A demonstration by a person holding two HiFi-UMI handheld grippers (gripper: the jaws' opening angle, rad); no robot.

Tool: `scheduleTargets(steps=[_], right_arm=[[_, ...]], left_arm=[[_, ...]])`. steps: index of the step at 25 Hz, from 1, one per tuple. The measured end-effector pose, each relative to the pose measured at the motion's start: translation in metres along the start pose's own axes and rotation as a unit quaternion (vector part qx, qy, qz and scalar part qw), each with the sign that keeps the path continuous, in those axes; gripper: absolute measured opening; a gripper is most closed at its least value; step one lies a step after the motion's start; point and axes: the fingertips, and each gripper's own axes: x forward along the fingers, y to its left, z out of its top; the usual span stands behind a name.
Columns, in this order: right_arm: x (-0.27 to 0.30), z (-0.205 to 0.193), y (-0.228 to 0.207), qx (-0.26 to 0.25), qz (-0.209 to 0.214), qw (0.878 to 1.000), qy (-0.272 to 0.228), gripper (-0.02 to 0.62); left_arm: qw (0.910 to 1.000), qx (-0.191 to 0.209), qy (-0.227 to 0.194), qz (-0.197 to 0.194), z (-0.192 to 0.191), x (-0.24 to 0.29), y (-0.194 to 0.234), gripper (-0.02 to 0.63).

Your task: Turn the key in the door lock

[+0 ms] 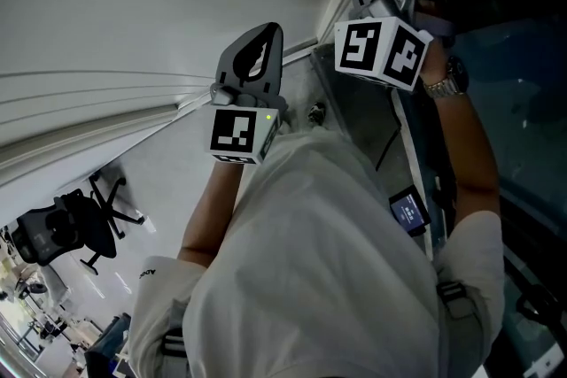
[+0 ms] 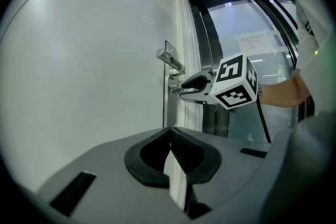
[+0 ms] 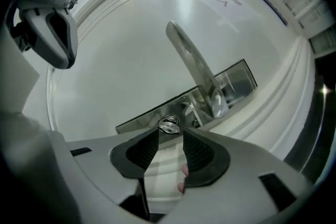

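White door. Left gripper clenched, empty, clear of door. Right gripper released, jaws apart. Handle at 1 o'clock from key, which sits in the lock plate, 12 o'clock off right tips.

Black office chair on pale floor, bright glass panel in dark frame
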Motion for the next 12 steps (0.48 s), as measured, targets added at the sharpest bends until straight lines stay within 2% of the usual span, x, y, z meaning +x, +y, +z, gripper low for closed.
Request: scheduleTargets(steps=[8, 12], right_arm=[[0.003, 0.003, -0.001, -0.147, -0.025, 0.989, 0.002, 0.123], [0.010, 0.006, 0.006, -0.160, -0.021, 0.987, 0.007, 0.120]], left_arm=[[1.0000, -0.001, -0.003, 0.006, 0.002, -0.003, 0.001, 0.010], [1.0000, -0.002, 0.003, 0.001, -0.003, -0.002, 0.003, 0.009]])
